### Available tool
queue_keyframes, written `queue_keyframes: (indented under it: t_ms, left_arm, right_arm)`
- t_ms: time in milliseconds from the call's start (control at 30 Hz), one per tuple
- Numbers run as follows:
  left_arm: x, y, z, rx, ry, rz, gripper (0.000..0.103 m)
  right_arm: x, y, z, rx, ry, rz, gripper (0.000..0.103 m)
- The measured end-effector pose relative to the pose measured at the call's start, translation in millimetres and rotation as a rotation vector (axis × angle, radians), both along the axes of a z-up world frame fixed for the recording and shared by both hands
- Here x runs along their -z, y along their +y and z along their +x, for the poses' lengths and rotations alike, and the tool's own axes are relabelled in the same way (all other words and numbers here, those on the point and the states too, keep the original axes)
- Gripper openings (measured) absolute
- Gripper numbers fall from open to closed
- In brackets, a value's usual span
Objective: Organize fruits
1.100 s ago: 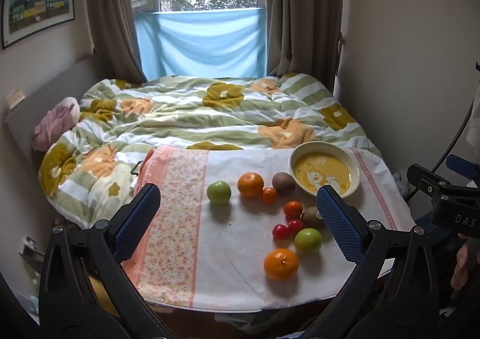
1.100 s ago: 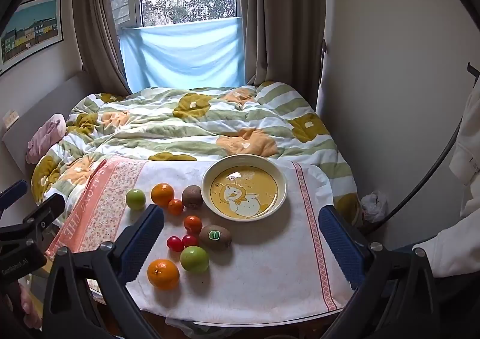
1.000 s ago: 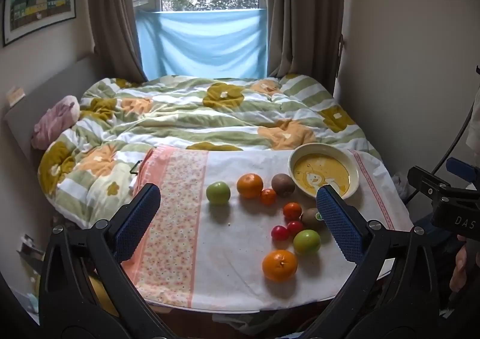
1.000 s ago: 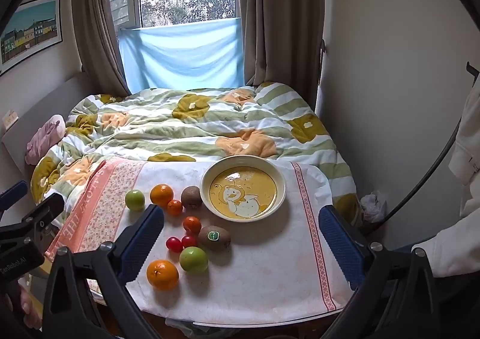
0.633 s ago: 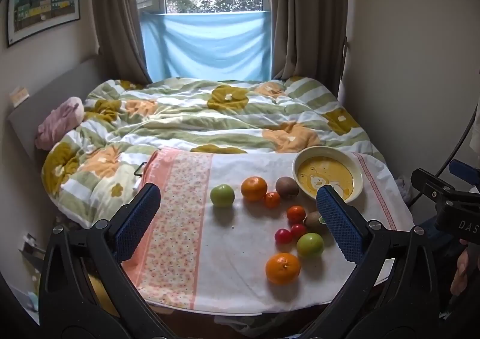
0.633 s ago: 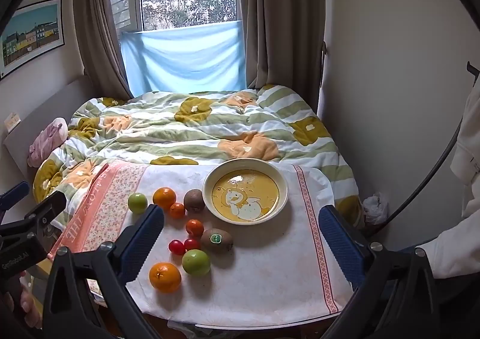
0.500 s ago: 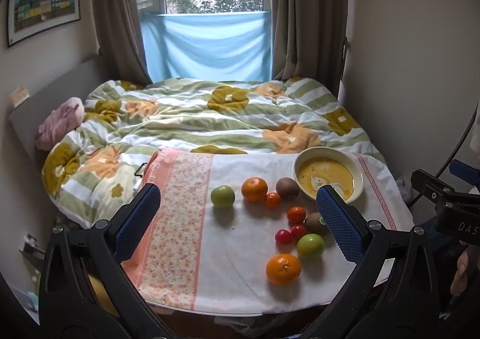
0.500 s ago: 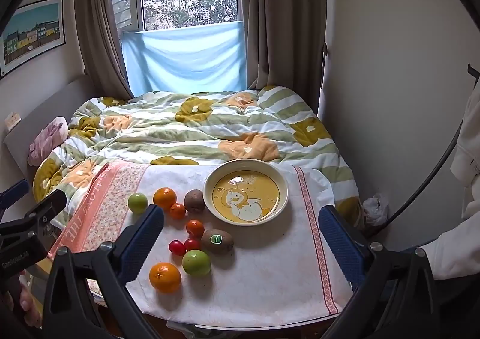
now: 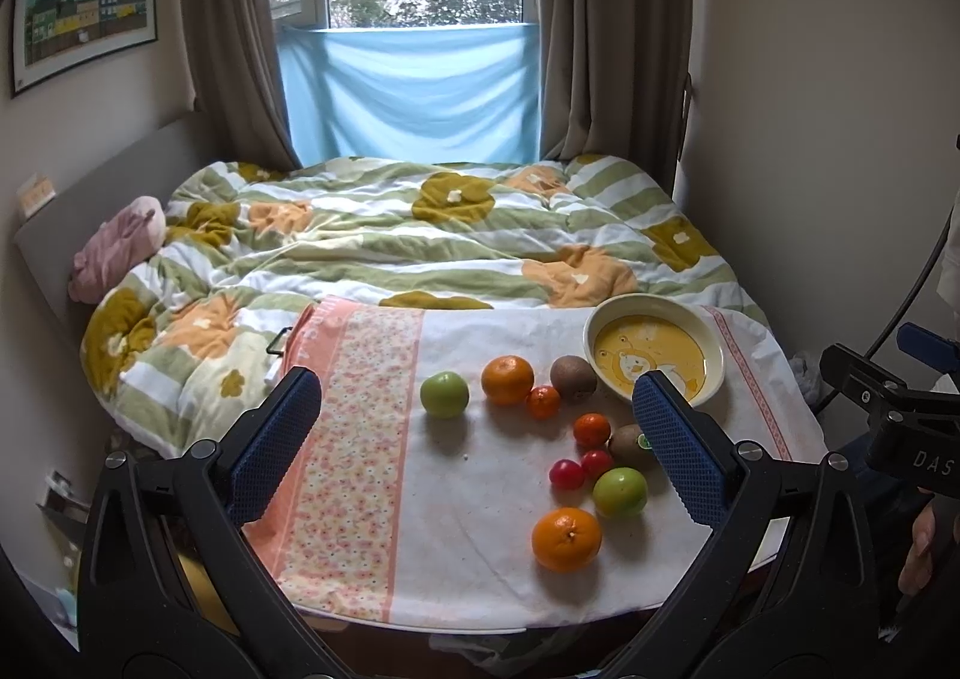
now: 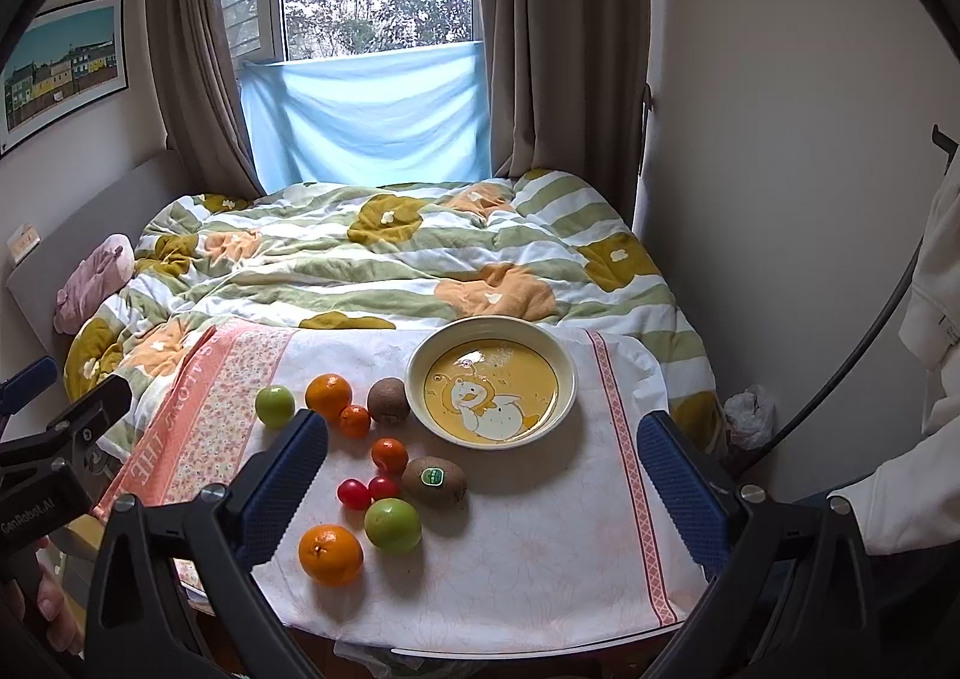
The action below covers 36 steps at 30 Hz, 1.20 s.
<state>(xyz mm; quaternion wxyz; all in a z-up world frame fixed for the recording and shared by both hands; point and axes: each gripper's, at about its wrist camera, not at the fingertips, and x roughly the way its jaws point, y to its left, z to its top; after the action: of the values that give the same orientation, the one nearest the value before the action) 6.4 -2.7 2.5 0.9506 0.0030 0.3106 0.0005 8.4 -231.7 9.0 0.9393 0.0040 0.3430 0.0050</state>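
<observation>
Both grippers hung above the near edge of the surface with their jaws spread wide and nothing between them: the left gripper [image 9: 477, 433] to the left, the right gripper [image 10: 483, 475] nearer the bowl. A white cloth [image 10: 540, 577] with a pink floral band covered the surface, and the bed [image 10: 390, 259] lay behind it.

The bowl [image 10: 564, 373], yellow inside with a duck picture, stood at the far right of the cloth and held no fruit. All fruit lay to its left. In the far row sat a green apple [image 10: 275, 406], an orange [image 10: 328, 395], a small tangerine [image 10: 354, 420] and a kiwi [image 10: 388, 400] just beside the bowl's rim. Nearer were another tangerine [image 10: 389, 454], a stickered kiwi [image 10: 434, 479], two cherry tomatoes [image 10: 354, 493] side by side, a second apple [image 10: 393, 525] and a second orange [image 10: 330, 553] closest to the edge.
</observation>
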Motion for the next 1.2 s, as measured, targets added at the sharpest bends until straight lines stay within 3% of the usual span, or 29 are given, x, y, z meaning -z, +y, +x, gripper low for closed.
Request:
queue_keyframes:
  t_ms: [1200]
  left_arm:
    - [-4.3,0.1,-7.8,0.007,-0.017,-0.005,0.103]
  right_arm:
    - [0.3,6.1,-1.7,-0.002,-0.009,-0.004,0.103]
